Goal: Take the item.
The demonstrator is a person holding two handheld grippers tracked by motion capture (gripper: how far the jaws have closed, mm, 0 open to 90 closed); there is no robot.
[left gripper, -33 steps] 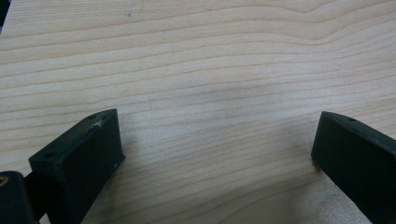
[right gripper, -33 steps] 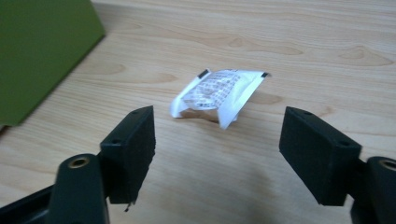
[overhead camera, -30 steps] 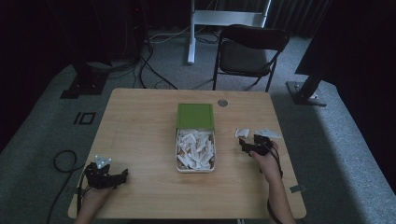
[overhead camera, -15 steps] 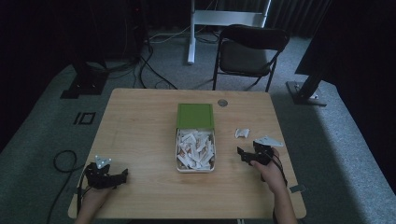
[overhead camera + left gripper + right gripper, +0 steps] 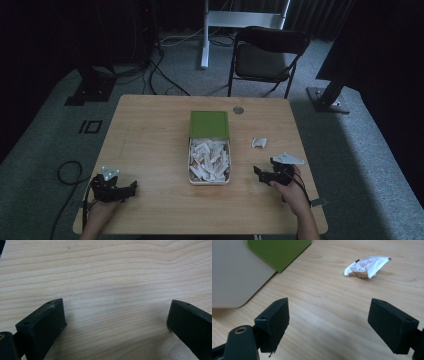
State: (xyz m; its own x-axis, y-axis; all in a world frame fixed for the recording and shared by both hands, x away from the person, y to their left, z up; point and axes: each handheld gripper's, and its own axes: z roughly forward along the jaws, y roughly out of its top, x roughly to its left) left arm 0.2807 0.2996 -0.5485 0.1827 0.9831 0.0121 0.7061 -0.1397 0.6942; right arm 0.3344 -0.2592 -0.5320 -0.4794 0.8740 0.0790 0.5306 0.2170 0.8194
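A pale tin [image 5: 190,165] full of several white sachets stands at the table's middle, its green lid [image 5: 209,123] lying just behind it. One loose white sachet [image 5: 259,143] [image 5: 366,266] lies on the wood right of the tin. My right gripper [image 5: 261,173] [image 5: 328,322] rests low on the table near the tin's right side, jaws wide apart and empty, with the sachet beyond them. My left gripper [image 5: 131,187] [image 5: 115,322] sits at the front left corner, open over bare wood.
The wooden table [image 5: 150,135] has a small round grommet [image 5: 238,110] near its far edge. A folding chair [image 5: 265,57] stands behind the table. Cables [image 5: 67,175] trail on the grey carpet at left.
My right gripper has drawn back toward the front edge, away from the loose sachet. The left gripper has stayed put.
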